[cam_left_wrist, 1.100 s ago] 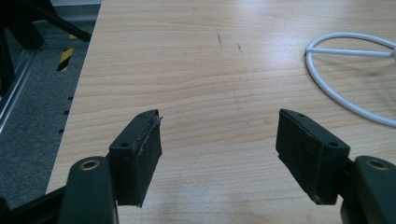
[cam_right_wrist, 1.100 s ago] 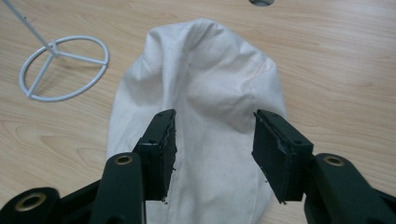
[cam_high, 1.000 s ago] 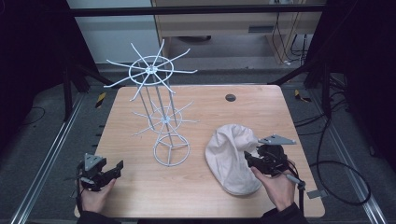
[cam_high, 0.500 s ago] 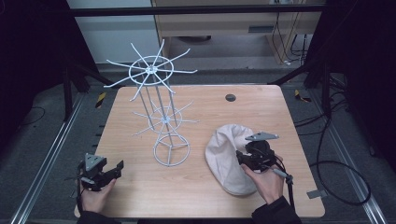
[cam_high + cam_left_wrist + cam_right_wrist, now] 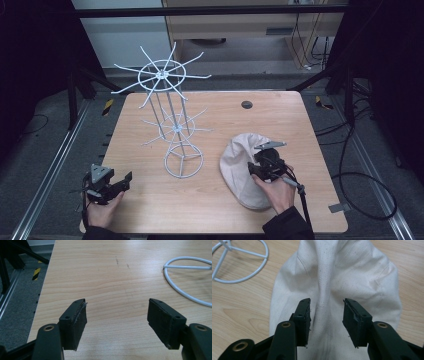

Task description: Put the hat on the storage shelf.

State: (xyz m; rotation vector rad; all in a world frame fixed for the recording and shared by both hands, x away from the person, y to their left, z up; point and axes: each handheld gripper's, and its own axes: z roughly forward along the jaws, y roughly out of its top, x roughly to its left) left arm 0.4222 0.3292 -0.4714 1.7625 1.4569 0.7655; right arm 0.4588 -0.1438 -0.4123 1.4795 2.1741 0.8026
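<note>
**Right claw lowered over the cream cap**

The cream cap (image 5: 243, 170) was seen lying on the table (image 5: 210, 210) at about four o'clock from the white wire rack (image 5: 172, 125), well apart from its ring base. The right claw (image 5: 325, 315) was held over the cap's rumpled middle — a raised fold of cloth stood between the jaws, which had just been closing, yet a gap was left on each side and the pads were not seen pressing. Nothing was gripped. The left claw (image 5: 116, 317) was kept released near the table's seven o'clock corner – jaws wide, bare wood between them, the rack's ring at two o'clock.
</note>
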